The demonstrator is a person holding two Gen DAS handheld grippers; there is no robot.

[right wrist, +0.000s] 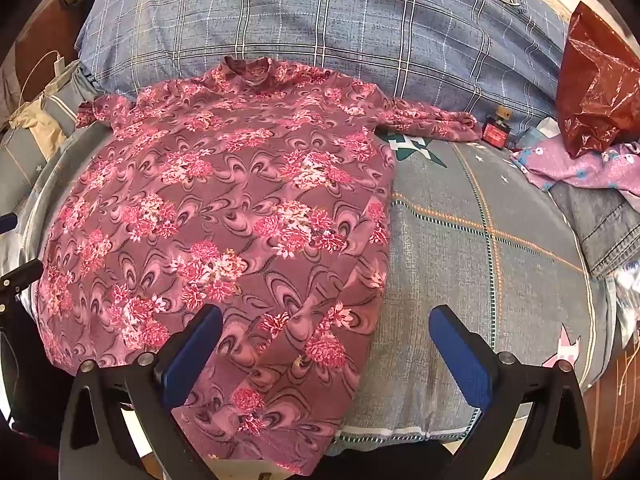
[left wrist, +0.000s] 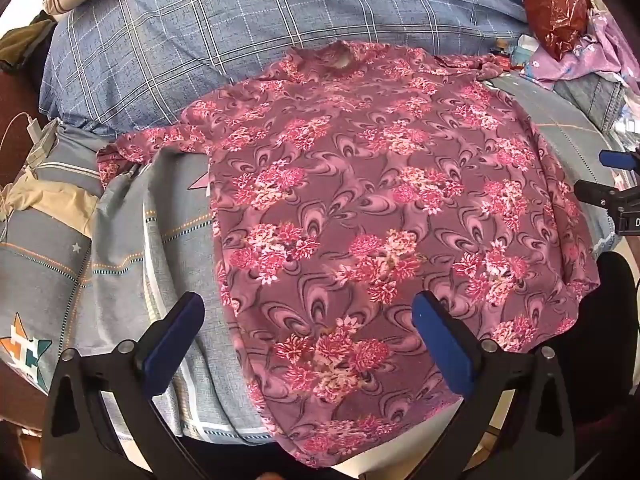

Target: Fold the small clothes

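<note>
While both sets of jaws stand spread wide and grip nothing, the floral shirt [left wrist: 360, 200] lies flat on the bed [right wrist: 480, 240], hem hanging off the near edge. Left gripper [left wrist: 308, 344] hovers over the hem, right gripper [right wrist: 326, 354] over the shirt's side edge. Risk: thin fabric, a pinch could grab the bedsheet too or drag the hem further off. Long axis runs near-to-far, collar toward the plaid pillow [right wrist: 320, 20].

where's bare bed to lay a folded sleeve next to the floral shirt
Bare sheet lies right of the floral shirt, bordered by the plaid pillow and jeans. The far right corner is crowded: red bag, purple cloth.
</note>
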